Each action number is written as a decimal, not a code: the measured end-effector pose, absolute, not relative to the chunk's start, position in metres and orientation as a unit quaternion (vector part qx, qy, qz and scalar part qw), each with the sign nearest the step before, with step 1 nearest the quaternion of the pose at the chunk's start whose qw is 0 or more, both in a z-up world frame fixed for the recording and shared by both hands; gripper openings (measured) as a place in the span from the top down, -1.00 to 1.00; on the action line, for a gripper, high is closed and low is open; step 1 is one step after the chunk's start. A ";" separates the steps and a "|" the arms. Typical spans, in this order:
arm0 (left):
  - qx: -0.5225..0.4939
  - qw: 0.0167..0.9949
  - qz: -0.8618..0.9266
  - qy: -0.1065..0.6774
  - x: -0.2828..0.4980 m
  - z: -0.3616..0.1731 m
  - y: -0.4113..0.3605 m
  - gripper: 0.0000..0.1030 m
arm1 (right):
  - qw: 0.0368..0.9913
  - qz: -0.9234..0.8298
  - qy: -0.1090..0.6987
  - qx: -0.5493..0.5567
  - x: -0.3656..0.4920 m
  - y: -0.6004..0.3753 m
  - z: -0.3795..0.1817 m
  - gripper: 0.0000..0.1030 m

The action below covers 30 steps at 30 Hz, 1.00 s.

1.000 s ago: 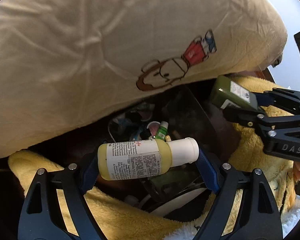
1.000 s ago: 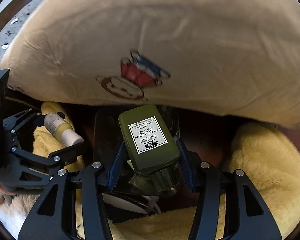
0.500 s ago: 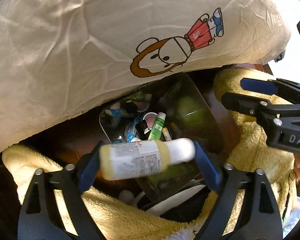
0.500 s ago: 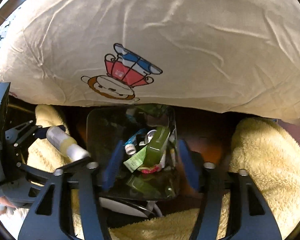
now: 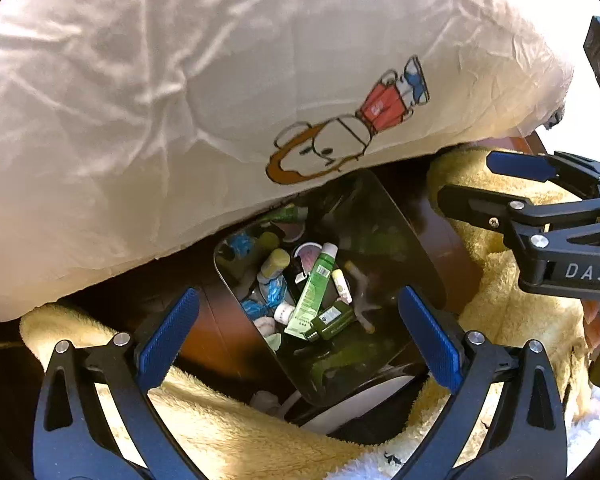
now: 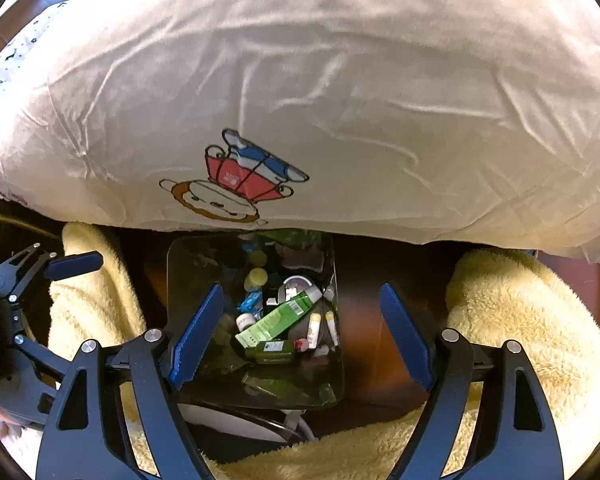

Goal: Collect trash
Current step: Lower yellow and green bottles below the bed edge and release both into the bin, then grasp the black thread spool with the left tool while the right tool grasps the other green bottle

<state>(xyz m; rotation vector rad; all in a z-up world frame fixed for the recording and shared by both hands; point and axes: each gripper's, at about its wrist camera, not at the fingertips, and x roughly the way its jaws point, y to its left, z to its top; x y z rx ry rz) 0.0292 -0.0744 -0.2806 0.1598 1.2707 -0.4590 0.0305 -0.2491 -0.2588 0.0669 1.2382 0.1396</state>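
A dark see-through bin [image 5: 404, 220] [image 6: 176, 276] stands below both grippers with several pieces of trash inside. A dark green bottle [image 5: 332, 322] [image 6: 274, 351] lies in it next to a light green tube [image 5: 314, 292] [image 6: 278, 316]. A yellow bottle [image 5: 274, 264] [image 6: 256, 278] lies further back. Above the bin, my left gripper [image 5: 298, 326] [image 6: 58, 304] is still opening its jaws, with nothing between them. My right gripper [image 6: 302, 334] [image 5: 496, 182] hangs over the bin too, its jaws also opening and empty.
A big cream pillow [image 5: 220, 100] [image 6: 320, 92] with a cartoon print overhangs the bin's far side. A yellow fleece blanket [image 5: 520, 320] [image 6: 520, 320] lies on both sides and in front. Something white and round [image 5: 360, 408] sits under the bin's near edge, on brown wood [image 6: 364, 320].
The yellow bottle has left my left gripper and the dark green bottle my right gripper. Both now lie in the bin, and both pairs of jaws have spread wider.
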 end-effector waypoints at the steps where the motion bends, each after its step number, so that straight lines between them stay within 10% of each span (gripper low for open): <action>1: 0.072 0.779 -0.212 0.585 0.030 -0.278 -0.073 -0.84 | 0.813 0.065 0.578 0.030 0.031 -0.249 -0.257 -0.58; 30: 0.048 0.895 -0.117 0.428 0.220 -0.103 -0.004 -0.84 | 0.903 0.098 0.418 -0.028 0.245 -0.239 -0.104 -0.79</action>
